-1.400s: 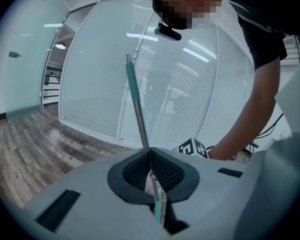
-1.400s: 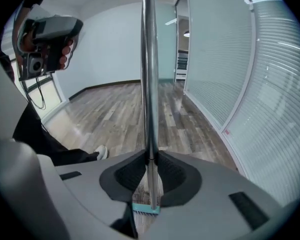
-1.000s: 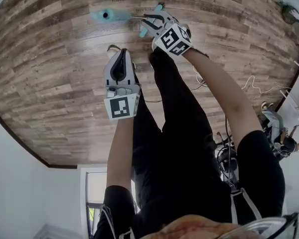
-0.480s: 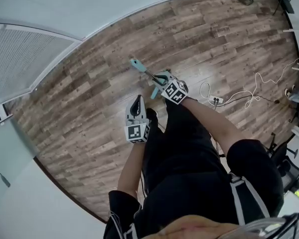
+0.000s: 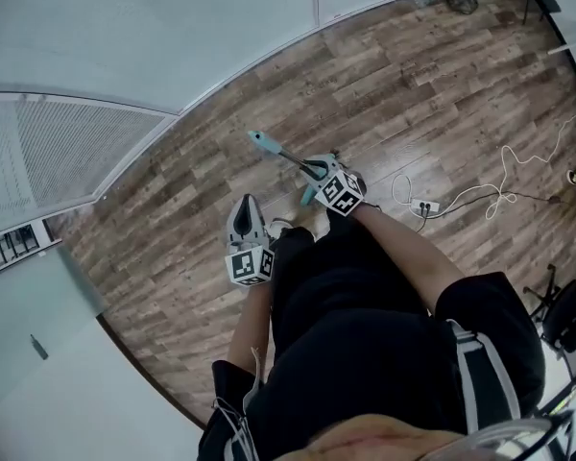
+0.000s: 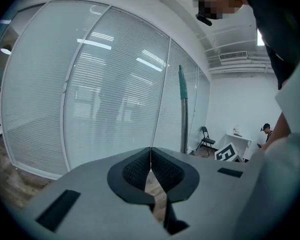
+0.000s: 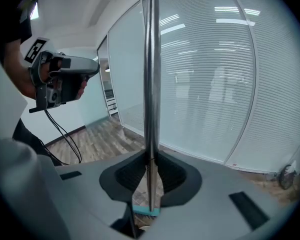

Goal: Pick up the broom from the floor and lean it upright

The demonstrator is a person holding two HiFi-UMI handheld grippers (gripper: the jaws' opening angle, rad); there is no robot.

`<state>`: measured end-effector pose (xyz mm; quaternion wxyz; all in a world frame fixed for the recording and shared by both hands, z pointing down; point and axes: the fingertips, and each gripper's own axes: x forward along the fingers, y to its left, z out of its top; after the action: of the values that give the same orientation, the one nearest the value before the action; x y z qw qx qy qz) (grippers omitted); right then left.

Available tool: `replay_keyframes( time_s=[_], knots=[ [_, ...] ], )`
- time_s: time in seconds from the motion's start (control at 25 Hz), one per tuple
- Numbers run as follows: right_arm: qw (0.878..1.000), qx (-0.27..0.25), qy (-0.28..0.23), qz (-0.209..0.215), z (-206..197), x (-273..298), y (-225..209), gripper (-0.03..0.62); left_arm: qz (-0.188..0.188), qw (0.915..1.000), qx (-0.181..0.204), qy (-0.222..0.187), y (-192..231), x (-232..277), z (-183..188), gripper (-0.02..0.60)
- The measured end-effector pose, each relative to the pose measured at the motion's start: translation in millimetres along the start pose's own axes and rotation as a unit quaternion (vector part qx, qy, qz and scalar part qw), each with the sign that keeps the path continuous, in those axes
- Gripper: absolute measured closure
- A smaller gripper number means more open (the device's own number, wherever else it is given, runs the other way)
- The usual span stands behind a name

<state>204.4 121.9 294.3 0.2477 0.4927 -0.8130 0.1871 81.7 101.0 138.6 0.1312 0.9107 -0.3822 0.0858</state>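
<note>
The broom is upright in my right gripper (image 5: 315,169), which is shut on its metal pole (image 7: 151,84). The pole runs straight up between the pads, and the teal broom head (image 7: 145,211) shows below the jaws. In the head view the teal handle end (image 5: 259,140) points towards the glass wall. In the left gripper view the teal grip (image 6: 182,99) stands against the blinds. My left gripper (image 5: 247,217) hangs to the left of the broom, apart from it. Its pads (image 6: 150,160) meet with nothing between them.
A glass wall with blinds (image 5: 67,152) runs along the far side of the wooden floor (image 5: 432,94). White cables and a power strip (image 5: 424,206) lie on the floor to the right. A folding chair (image 6: 206,139) and a person (image 6: 266,131) are at the far end.
Both grippers have risen well above the floor. The broom has come up with the right gripper from lying low to standing upright, and the glass wall has come into view.
</note>
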Motion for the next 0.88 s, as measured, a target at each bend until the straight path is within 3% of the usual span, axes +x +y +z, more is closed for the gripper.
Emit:
replay_keyframes(
  time_s=[0.32,0.52,0.68,0.88],
  knots=[
    [0.997,0.013,-0.036,-0.072,20.6,-34.7,-102.2,0.513,-0.064,0.9979,0.009,-0.002,-77.3,67.1,18.4,0.563],
    [0.991,0.063,-0.043,-0.111,22.3,-49.0,-153.7,0.513,-0.07,0.997,-0.031,-0.008,-82.6,112.8,37.2,0.563],
    [0.984,0.093,-0.044,-0.143,22.7,-49.5,-193.1,0.513,-0.091,0.9952,-0.032,-0.019,-89.8,158.1,51.7,0.563],
    [0.979,0.107,-0.044,-0.17,36.8,-26.2,-239.8,0.513,-0.125,0.9912,-0.042,0.01,-75.5,218.1,44.5,0.563]
  ],
)
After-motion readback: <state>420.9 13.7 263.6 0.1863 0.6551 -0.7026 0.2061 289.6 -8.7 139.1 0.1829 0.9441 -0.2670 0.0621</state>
